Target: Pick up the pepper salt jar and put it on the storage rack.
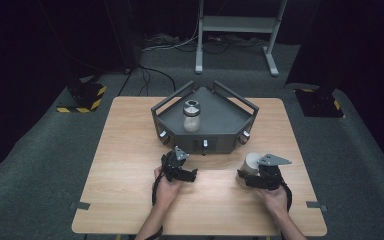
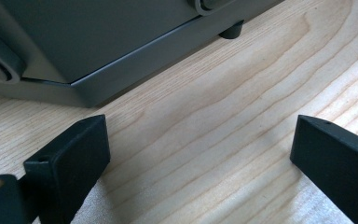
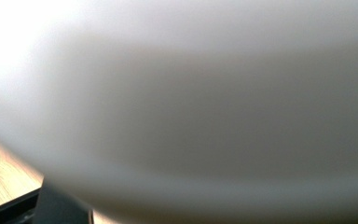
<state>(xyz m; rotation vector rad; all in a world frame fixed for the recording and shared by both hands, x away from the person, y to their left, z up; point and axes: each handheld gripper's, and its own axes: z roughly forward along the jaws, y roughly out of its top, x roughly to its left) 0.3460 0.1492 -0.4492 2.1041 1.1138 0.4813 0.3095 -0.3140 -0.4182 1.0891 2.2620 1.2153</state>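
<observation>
- High view: a wooden table (image 1: 130, 150) carries a dark grey, angular tray (image 1: 230, 117) with raised rails at its far middle; knobs show along its front wall.
- A clear jar (image 1: 191, 116) with a dark lid stands upright inside the tray, toward its left half.
- The left gripper (image 1: 186, 173) is held just in front of the tray's front wall, low over the tabletop, by the person's left hand (image 1: 166, 187).
- In the left gripper view its jaws stand wide apart with bare wood between them and hold nothing; the tray's lower edge and one small foot (image 2: 230, 31) lie just ahead.
- The right gripper (image 1: 247, 176) is at a white cup (image 1: 251, 163) standing on the table near the tray's front right corner, held by the right hand (image 1: 276, 197).
- The right gripper view is taken up by the cup's blurred white wall (image 3: 191, 102) pressed very close; whether the jaws are clamped on the cup cannot be told.
</observation>
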